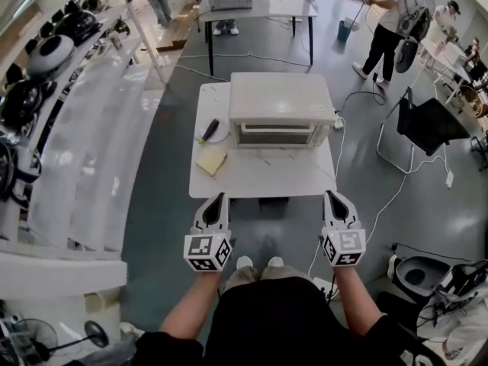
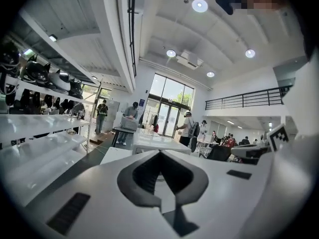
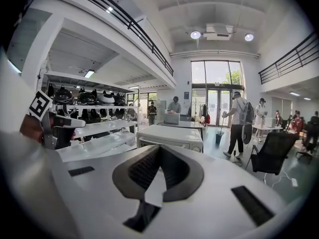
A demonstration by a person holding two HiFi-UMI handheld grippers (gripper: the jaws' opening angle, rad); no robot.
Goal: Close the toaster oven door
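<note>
Both pairs of jaws are pressed together on nothing: left gripper (image 1: 219, 199) and right gripper (image 1: 331, 197) hover at the white table's (image 1: 259, 175) near edge. Well beyond them sits the toaster oven (image 1: 280, 107), its door upright.

My left forearm (image 1: 189, 305) and right forearm (image 1: 356, 296) reach forward, roughly parallel, one on each side of my body. The left tongs (image 1: 220, 198) and right tongs (image 1: 330, 195) point toward the far side, level with each other and well apart. On both, the jaws are pressed together with nothing between them.
</note>
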